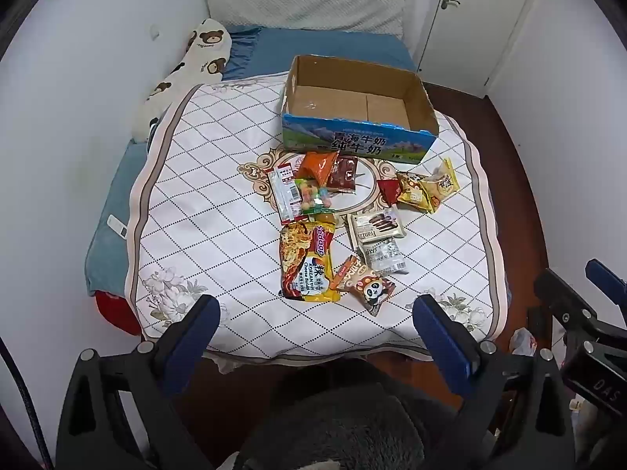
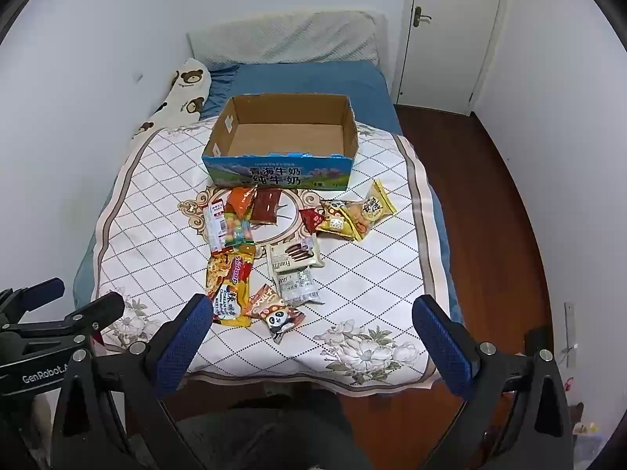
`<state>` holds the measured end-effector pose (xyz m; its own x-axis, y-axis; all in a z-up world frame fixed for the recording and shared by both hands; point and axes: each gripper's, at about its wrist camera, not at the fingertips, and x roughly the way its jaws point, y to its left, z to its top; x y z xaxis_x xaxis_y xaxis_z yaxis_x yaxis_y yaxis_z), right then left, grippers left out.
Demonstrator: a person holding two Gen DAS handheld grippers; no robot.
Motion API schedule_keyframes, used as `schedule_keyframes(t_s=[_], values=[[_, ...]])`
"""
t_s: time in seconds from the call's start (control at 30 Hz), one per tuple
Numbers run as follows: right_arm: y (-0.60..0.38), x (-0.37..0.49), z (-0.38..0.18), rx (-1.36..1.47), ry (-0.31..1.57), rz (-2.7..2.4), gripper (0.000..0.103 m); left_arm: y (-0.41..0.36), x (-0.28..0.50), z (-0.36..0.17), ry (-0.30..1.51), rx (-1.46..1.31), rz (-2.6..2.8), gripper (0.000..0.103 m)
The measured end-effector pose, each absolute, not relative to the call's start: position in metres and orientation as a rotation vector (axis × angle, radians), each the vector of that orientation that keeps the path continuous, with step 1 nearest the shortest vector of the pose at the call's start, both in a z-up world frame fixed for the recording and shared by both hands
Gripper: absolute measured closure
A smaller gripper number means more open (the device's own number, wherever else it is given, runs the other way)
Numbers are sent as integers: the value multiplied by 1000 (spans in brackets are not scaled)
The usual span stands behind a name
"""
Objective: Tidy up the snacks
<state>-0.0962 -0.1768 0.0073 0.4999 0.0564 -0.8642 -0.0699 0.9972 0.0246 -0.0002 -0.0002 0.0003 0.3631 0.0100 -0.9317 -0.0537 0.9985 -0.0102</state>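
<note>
An open cardboard box (image 1: 354, 105) (image 2: 282, 133) with a blue printed front stands empty on the quilted bed cover. In front of it lie several snack packets: a yellow noodle pack (image 1: 307, 262) (image 2: 231, 286), a panda packet (image 1: 372, 290) (image 2: 280, 319), a white Franzzi pack (image 1: 376, 225) (image 2: 294, 258), orange and brown packets (image 1: 329, 170) (image 2: 254, 203), and yellow packets (image 1: 429, 188) (image 2: 358, 215). My left gripper (image 1: 317, 311) hovers open above the bed's near edge, nothing between its blue pads. My right gripper (image 2: 313, 311) is open too, just short of the panda packet.
A bear-print pillow (image 1: 196, 62) (image 2: 176, 94) lies along the left wall. A grey headboard cushion (image 1: 305, 8) sits at the far end. A white door (image 2: 450, 27) and wooden floor (image 2: 490, 215) are on the right. The bed cover (image 1: 203, 211) has bare room on both sides of the snacks.
</note>
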Motion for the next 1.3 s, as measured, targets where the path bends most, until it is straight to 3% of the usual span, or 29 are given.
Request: schedule_keyframes(t_s=[1.3], values=[[-181,-100,2,30,1079,58,0,0,-3,3,1203,-37,29,2]])
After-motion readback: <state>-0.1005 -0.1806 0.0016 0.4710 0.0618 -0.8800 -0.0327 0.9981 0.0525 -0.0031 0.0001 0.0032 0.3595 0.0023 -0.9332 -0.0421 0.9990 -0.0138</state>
